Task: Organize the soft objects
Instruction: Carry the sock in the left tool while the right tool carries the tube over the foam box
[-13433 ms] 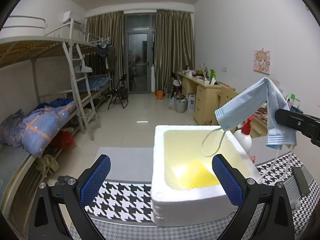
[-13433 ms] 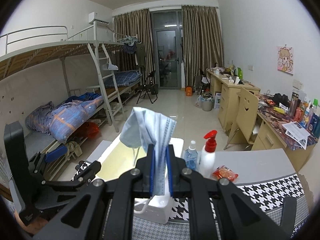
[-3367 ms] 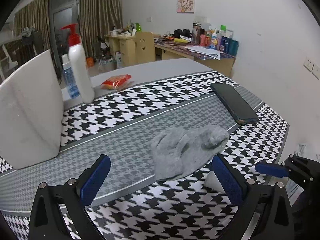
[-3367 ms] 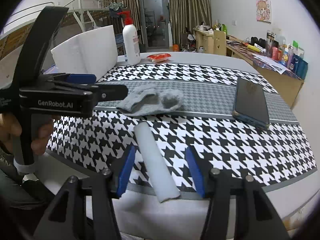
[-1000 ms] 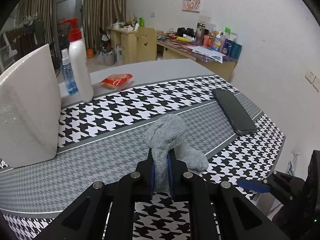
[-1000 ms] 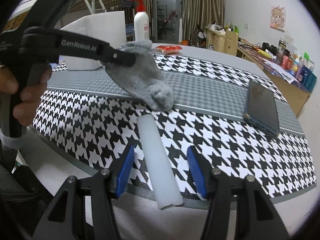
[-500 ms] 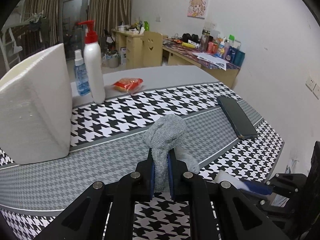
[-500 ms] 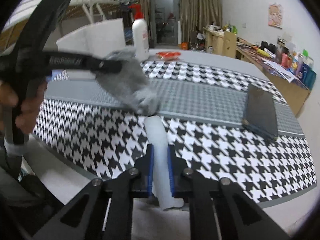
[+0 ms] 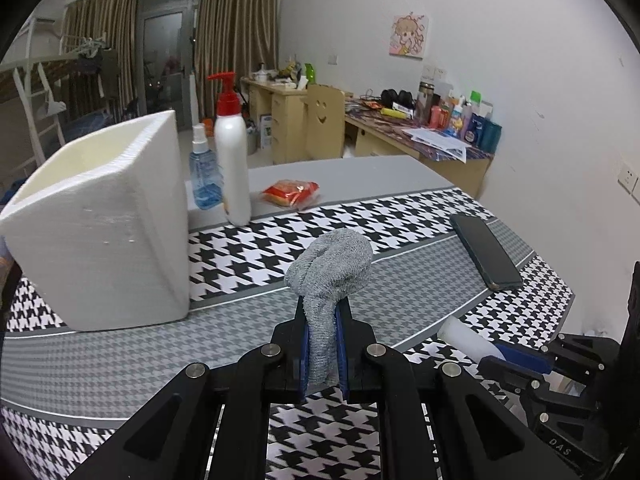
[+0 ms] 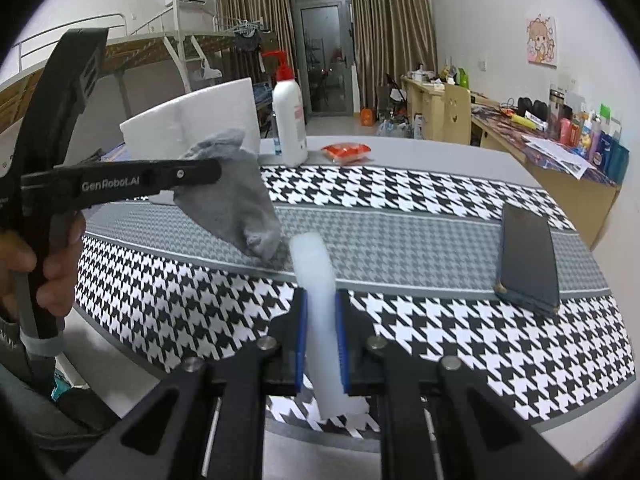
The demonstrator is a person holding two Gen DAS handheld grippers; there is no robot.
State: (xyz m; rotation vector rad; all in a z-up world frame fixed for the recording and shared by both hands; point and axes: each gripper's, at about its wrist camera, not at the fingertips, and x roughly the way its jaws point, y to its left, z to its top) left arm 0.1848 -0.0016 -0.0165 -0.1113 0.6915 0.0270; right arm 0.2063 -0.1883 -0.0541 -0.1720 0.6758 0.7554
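Sock (image 9: 330, 264) hanging toe (image 10: 262, 240) — right-wrist view only

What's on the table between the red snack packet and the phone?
Nothing: the left wrist view shows only bare houndstooth cloth between the snack packet and the phone.

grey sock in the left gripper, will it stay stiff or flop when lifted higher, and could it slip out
Probably floppy: the grey sock droops below the left gripper in the right wrist view, its toe hanging close over the houndstooth cloth. It looks light, a thin knit bunched above the pads. Slipping seems unlikely, since the pads pinch a thick fold.
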